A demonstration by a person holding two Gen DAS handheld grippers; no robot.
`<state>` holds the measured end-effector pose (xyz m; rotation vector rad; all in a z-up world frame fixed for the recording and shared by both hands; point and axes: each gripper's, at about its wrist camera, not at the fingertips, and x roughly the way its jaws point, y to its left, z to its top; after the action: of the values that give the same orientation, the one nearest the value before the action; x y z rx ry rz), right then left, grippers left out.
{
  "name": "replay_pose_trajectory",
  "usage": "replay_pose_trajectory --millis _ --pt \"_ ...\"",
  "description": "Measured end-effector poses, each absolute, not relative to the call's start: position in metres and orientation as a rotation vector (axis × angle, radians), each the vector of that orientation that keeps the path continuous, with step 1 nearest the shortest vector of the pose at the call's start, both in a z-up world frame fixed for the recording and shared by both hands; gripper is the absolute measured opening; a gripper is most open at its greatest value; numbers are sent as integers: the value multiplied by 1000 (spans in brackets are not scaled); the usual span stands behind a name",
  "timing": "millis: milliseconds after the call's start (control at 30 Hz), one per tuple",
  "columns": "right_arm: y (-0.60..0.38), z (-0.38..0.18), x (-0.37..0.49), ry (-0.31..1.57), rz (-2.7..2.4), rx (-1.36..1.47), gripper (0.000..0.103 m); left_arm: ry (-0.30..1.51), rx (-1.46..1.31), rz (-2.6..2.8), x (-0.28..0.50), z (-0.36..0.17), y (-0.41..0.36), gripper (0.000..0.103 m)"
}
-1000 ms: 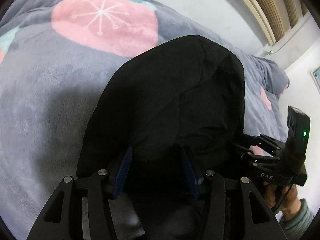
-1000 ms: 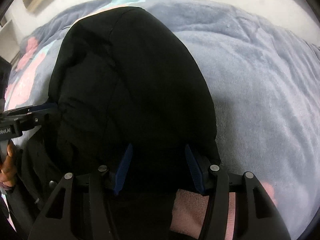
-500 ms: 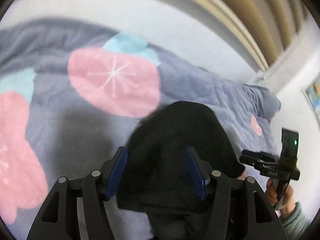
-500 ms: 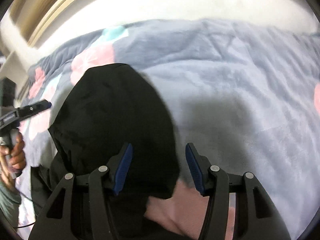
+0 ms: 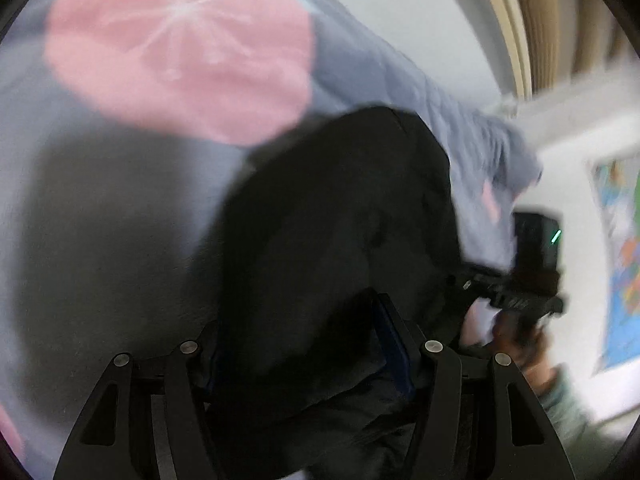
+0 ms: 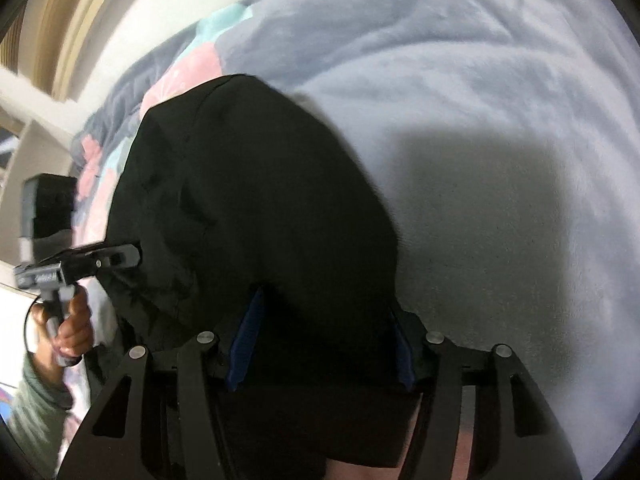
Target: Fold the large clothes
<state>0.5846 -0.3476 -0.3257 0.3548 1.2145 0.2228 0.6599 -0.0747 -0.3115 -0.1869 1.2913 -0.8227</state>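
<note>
The black garment (image 6: pixel 256 216) runs lengthwise away from me across the grey blanket (image 6: pixel 500 128), its rounded far end pointing toward the pink flower print (image 5: pixel 180 52) and its near end bunched at my tongs; in my left gripper (image 5: pixel 304 344) the cloth fills the gap and covers the left pad, but the frame is blurred and I cannot tell whether the pads press it, though they have just been opening; in my right gripper (image 6: pixel 320 344) the cloth lies between the blue pads (image 6: pixel 246 340), which have just been closing, and grip or mere touch I cannot tell; both tongs tilt steeply down at the bed, side by side, my left hand (image 6: pixel 74 328) wrapped round its handle.
</note>
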Motion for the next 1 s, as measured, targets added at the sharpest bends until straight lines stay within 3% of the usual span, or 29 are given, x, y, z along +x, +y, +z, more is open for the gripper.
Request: replay_pose_trajectory --millis 33,100,167,200,467,700,833,933,1000 --pt "-342 -322 581 1201 206 313 50 1267 -149 -818 654 -309 -79 62" --pt "-337 -311 573 1170 197 262 26 1235 -135 -821 644 -302 -79 49" --pt "-333 -293 563 1126 213 240 18 1199 -152 -817 636 -286 -71 32" --pt "-328 -283 554 1101 218 215 16 1177 -163 -821 630 -277 -67 29" --pt "-285 -174 431 847 141 2 14 944 -107 -930 520 -166 -44 24" --pt "-240 -111 277 721 27 -129 14 846 21 -982 361 -91 -2 23" --pt "-221 -114 200 792 6 -136 16 919 47 -969 281 -91 22 23" --pt "-224 -142 155 943 6 -93 33 1062 -9 -885 233 -121 51 23" --pt "-232 -156 137 1013 -20 -55 37 1125 -63 -836 214 -135 68 23"
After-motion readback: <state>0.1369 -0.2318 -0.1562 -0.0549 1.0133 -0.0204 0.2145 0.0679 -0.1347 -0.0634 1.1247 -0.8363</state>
